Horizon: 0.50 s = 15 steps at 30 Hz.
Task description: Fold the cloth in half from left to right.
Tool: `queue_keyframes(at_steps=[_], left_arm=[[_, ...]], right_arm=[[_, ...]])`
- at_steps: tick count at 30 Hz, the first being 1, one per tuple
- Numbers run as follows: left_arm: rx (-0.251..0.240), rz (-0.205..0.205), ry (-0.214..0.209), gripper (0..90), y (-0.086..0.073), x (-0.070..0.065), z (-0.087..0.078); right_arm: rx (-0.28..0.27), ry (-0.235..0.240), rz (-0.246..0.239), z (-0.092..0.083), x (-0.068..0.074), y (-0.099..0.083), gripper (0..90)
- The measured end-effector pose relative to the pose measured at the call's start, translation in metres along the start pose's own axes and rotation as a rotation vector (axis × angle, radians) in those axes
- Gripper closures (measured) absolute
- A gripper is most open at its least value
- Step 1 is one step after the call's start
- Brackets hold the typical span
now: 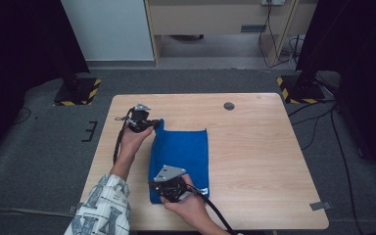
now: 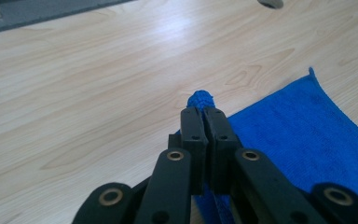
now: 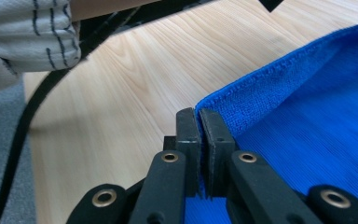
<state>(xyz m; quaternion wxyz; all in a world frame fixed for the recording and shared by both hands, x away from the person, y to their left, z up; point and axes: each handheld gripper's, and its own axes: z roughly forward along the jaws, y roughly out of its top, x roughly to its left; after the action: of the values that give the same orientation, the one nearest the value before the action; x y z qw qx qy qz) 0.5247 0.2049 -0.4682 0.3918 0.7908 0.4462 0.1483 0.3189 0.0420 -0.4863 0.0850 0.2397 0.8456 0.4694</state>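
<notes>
Blue cloth [image 1: 183, 154] lies mid-table on the light wood table [image 1: 254, 161], left edge lifted | left gripper [image 1: 152, 125] – jaws pressed together, pinching the cloth's far left corner, a tuft poking past the tips | right gripper [image 1: 162, 188] – jaws clamped on the near left edge | patterned sleeve [image 1: 100, 210] at bottom left

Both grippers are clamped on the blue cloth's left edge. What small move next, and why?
Probably lift both corners together and carry them across toward the cloth's right edge. The left gripper pinches the blue microfibre cloth at its far-left corner, the right gripper at its near-left one, suggesting a fold.
</notes>
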Motion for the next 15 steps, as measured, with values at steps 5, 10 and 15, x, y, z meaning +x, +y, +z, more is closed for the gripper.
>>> queue_keyframes(at_steps=[5, 10, 15], left_arm=[[0.004, 0.024, -0.022, 87.3, 0.006, -0.022, 0.02], [0.022, 0.052, -0.039, 87.2, 0.011, -0.038, 0.031], [0.031, 0.059, -0.051, 87.1, 0.018, -0.053, 0.035]], right_arm=[[0.007, -0.017, 0.029, -0.018, -0.013, -0.016, 87.1], [0.021, -0.021, 0.031, -0.028, -0.018, -0.026, 87.1], [0.034, -0.029, 0.048, -0.036, -0.023, -0.035, 87.1]])
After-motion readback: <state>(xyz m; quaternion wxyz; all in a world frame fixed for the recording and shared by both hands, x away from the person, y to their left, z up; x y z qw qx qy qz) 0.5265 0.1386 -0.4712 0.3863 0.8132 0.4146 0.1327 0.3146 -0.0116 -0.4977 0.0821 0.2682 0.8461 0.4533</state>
